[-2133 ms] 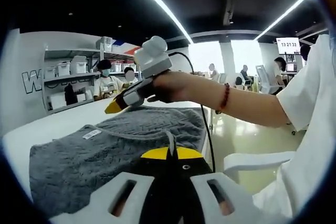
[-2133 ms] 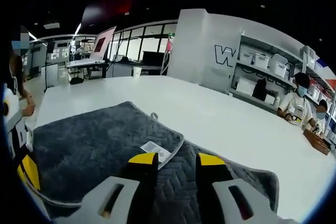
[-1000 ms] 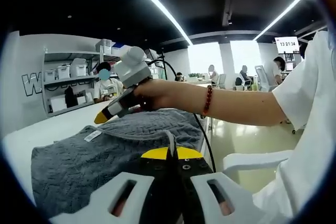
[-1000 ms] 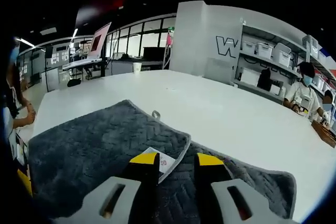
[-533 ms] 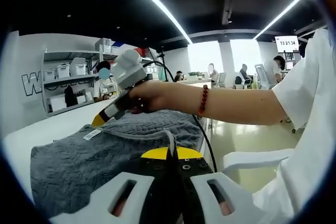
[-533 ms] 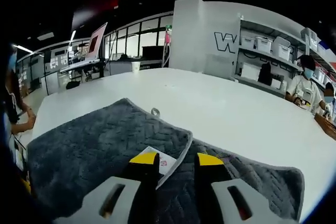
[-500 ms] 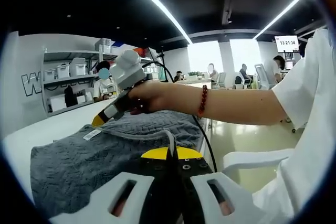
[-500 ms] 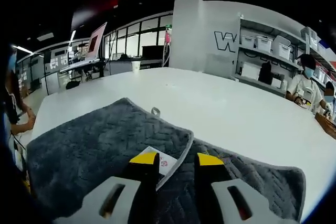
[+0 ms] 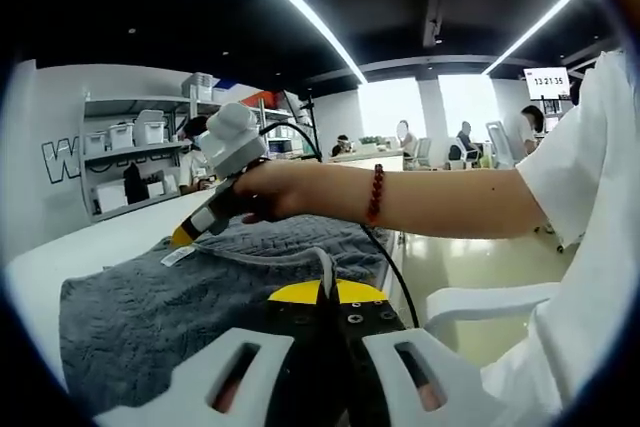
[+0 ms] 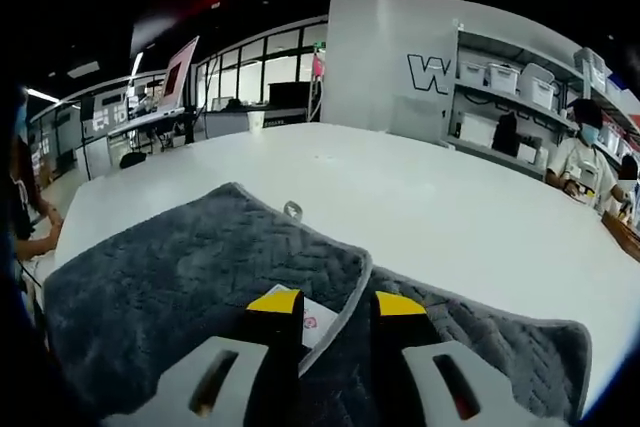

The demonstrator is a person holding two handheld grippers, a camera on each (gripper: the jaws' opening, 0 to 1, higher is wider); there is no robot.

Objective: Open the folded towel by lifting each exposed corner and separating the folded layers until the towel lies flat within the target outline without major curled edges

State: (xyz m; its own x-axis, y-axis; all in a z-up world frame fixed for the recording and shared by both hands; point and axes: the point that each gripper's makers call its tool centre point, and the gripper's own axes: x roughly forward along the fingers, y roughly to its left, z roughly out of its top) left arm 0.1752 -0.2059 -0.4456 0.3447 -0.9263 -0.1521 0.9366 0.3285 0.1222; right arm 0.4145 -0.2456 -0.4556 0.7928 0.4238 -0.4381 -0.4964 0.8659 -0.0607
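left fingers (image 9: 322, 292) clenched on towel (image 9: 150, 307) edge; right fingers (image 10: 338, 304), parted, now nearer its label (image 10: 305, 315).

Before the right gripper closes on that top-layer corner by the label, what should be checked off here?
1. Left gripper pinching the towel edge: ok, jaws together on a grey fold.
2. Right gripper open: ok, gap between the tips.
3. Corner of the upper layer between the right tips: ok, edge runs into the gap.
4. White label out of the pinch: cannot tell.
5. Target outline on the table: cannot tell.
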